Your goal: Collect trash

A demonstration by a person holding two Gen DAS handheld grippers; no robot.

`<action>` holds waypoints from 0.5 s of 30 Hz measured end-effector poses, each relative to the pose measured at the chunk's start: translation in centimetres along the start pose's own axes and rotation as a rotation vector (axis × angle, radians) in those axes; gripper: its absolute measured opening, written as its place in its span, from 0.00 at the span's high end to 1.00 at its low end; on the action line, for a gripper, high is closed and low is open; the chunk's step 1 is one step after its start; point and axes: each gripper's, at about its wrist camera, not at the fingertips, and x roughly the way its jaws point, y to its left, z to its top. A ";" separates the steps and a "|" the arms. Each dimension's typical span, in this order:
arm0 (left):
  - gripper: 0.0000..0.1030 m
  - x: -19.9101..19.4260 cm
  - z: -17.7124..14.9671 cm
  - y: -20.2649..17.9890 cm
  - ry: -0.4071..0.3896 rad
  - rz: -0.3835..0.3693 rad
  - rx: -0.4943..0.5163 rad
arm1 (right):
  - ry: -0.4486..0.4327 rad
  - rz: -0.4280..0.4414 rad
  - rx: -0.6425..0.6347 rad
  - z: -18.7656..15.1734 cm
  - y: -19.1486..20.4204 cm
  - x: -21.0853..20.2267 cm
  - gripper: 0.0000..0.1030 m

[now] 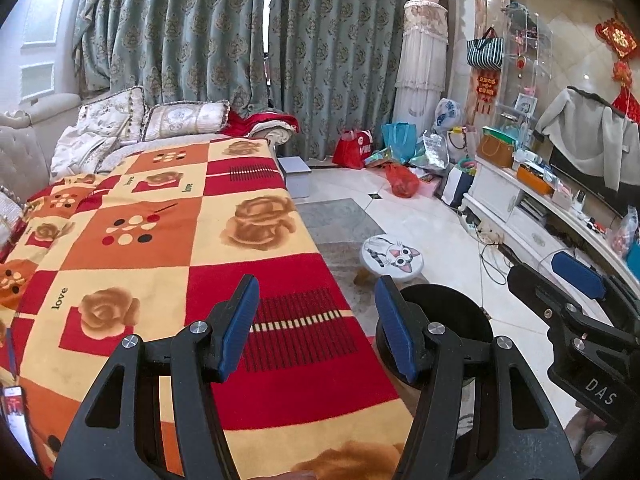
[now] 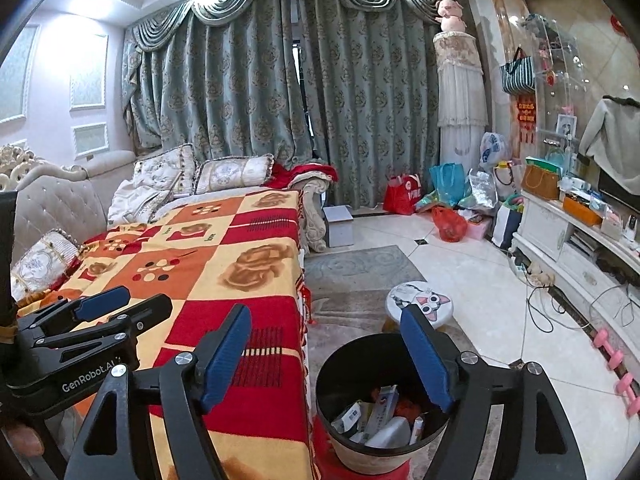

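The right gripper (image 2: 326, 354) stands wide open and empty above the black bin (image 2: 384, 400), which holds the collected trash (image 2: 380, 416). The left gripper (image 1: 316, 326) is half open, also empty, over the blanket (image 1: 160, 220). Deposit step appears complete; next, locate any remaining trash.
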 end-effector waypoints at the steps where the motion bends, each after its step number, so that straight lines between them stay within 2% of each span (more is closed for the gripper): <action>1: 0.43 0.0 0.0 0.0 0.000 -0.002 -0.002 | -0.001 -0.003 0.000 0.1 0.0 0.0 0.27; 15: 0.43 0.3 0.3 0.0 0.010 -0.006 0.008 | 0.010 -0.016 0.010 -0.1 -0.5 0.1 0.26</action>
